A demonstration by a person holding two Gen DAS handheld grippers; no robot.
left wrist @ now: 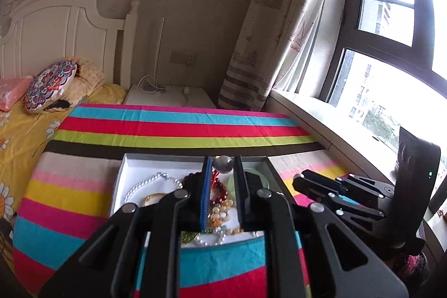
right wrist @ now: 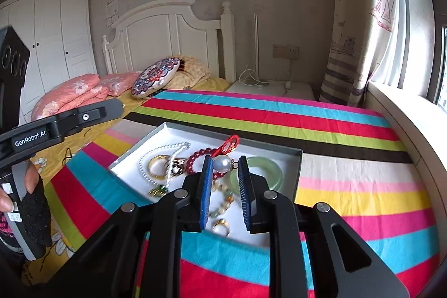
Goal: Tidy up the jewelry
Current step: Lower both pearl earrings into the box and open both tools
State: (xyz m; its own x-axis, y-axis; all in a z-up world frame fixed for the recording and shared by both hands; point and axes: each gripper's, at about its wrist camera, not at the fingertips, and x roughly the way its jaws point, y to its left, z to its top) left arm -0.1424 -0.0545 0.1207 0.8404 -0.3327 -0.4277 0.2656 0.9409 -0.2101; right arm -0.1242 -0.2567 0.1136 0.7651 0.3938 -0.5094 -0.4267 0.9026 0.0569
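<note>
Right wrist view: both grippers (right wrist: pixel 224 186) (left wrist: pixel 220 192) hang with jaws apart over the tray (right wrist: pixel 296 172). Closing now could snag the pearl (right wrist: pixel 222 164) among tangled beads (right wrist: pixel 195 157), dragging several pieces together.

"GenRobot.AI" on left gripper (right wrist: pixel 118 105)

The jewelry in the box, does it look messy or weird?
Yes. In the white box, the pearl necklace, red bead bracelet and gold bangle lie heaped and overlapping; only the green bangle sits apart.
</note>
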